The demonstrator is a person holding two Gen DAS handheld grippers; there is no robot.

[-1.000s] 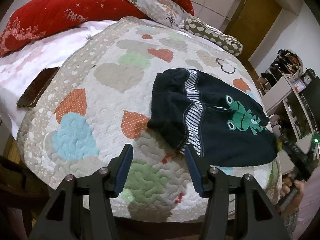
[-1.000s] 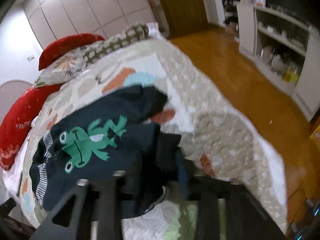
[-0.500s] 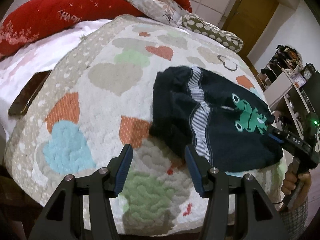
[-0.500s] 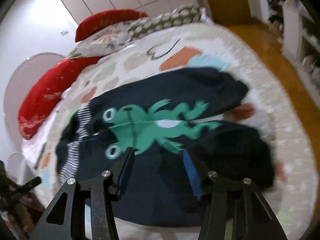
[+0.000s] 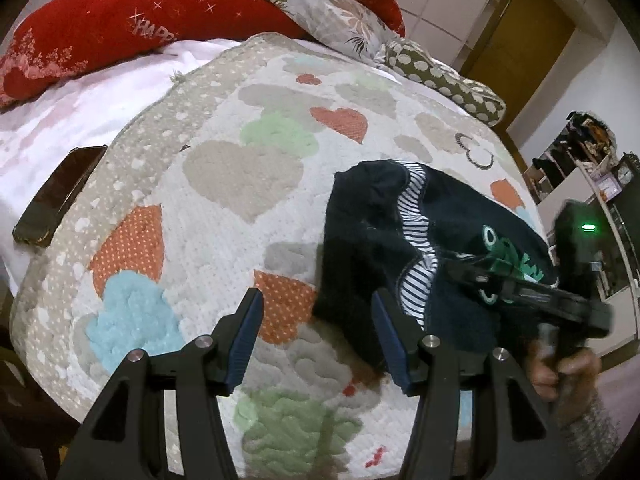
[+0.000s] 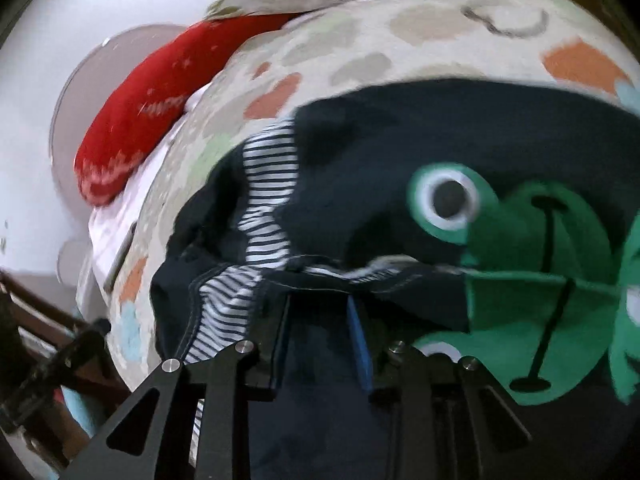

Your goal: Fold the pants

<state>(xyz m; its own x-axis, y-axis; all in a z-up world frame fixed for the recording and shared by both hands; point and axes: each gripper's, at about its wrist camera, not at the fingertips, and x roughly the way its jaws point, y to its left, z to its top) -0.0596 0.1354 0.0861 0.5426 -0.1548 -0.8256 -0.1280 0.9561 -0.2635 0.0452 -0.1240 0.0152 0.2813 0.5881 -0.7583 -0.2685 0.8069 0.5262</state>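
Spread over the bed is a white quilted coverlet with pastel heart patches, with long red pillows and a floral cushion at the head and a dark phone lying on the pink sheet beside the quilt's edge. Your task piece, the small navy cotton pants with a striped waistband lining and a green frog appliqué, lies bunched on the right half of the quilt, waistband toward the pillows.

Your left claw hangs just short of the pants' near edge with its blue-padded fingers spread wide and nothing between them. Your right claw has its nose right in the fabric: navy cloth drapes across and between its fingers, and the jaws look part-open, not pressed together, though the blur and the cloth over the tips make it hard to say whether they are pinching a layer.

You appear to be early in the fold, taking hold of the garment to straighten it before any crease is made. Next, I would judge, you need the right claw to close firmly on one edge near the frog, and the left claw to move forward and grip the waistband side nearest it, so the pants can be pulled flat. Take care to catch every layer of the hem, not just the top one, or the cloth will bunch again.
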